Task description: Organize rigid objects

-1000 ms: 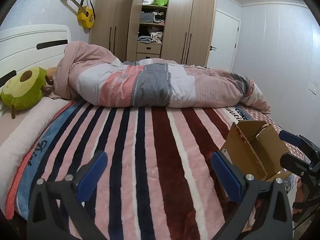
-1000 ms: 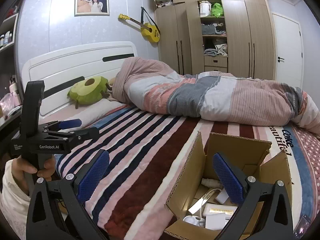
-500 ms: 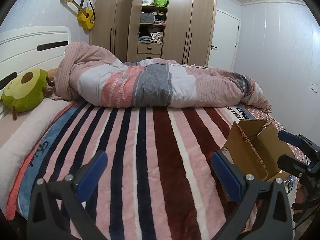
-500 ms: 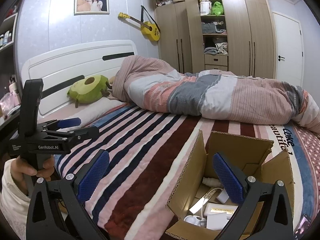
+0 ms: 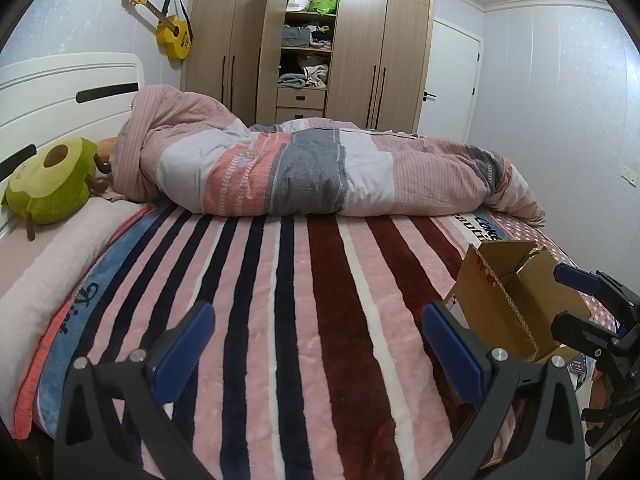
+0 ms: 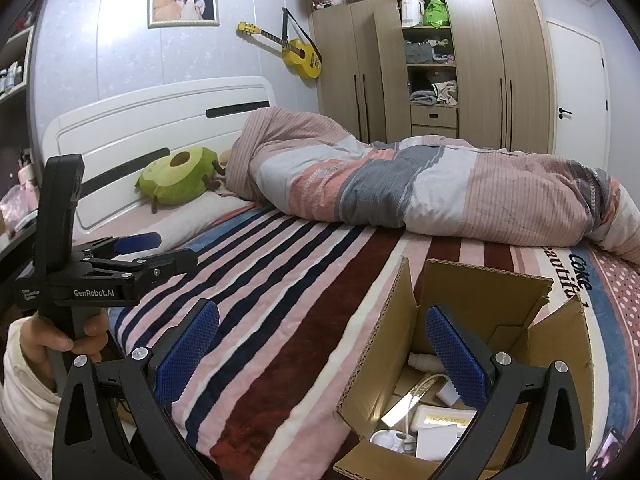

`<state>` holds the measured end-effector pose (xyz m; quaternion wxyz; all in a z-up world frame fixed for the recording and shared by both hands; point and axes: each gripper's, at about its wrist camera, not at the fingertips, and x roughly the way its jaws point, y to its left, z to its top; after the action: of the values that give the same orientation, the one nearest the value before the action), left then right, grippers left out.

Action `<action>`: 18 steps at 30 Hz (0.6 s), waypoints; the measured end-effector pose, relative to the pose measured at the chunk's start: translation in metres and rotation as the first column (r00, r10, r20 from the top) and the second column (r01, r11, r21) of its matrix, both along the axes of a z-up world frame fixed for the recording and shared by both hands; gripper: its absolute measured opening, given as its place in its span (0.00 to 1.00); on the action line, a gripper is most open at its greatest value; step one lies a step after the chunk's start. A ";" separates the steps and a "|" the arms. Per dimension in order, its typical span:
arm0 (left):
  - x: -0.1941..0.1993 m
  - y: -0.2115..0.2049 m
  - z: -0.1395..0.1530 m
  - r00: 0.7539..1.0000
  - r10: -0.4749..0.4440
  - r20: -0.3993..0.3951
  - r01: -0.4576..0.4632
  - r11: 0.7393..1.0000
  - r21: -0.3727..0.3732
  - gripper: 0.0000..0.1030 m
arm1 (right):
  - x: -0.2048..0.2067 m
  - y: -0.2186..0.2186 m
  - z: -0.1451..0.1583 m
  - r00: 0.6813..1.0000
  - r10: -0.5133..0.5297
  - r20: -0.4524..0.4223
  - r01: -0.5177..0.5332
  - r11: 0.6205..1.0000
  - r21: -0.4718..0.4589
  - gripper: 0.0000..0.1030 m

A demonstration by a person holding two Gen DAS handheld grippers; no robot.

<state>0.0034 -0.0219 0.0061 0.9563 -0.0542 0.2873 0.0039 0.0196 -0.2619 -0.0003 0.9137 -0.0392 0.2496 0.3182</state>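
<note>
An open cardboard box stands on the striped bed at the near right, and it shows from the side in the left wrist view. Inside it lie several white rigid items, among them a flat white box and a plug. My right gripper is open and empty, its right finger hanging over the box. My left gripper is open and empty above the striped blanket, left of the box. It also shows in the right wrist view, held in a hand.
A rolled pink and grey duvet lies across the far side of the bed. A green avocado plush rests by the white headboard. A wooden wardrobe and a white door stand behind.
The left wrist view has tilted up a little, so the scene sits slightly lower. The right gripper stays over the box. Both stay open.
</note>
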 end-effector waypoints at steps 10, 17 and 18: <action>0.001 0.002 0.001 1.000 0.003 0.001 -0.003 1.000 0.000 0.99 | 0.000 0.000 0.000 1.000 -0.001 0.000 0.001 1.000 0.000 1.00; 0.001 0.003 0.000 1.000 0.001 0.002 -0.001 1.000 0.000 0.99 | 0.000 0.000 0.001 1.000 -0.001 -0.001 0.001 1.000 0.000 1.00; 0.000 0.002 0.000 1.000 0.002 0.002 -0.002 1.000 -0.001 0.99 | 0.000 0.001 0.000 1.000 -0.001 -0.001 0.001 1.000 0.000 1.00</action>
<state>0.0039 -0.0197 0.0065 0.9566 -0.0550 0.2861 0.0046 0.0196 -0.2613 -0.0002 0.9138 -0.0386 0.2502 0.3176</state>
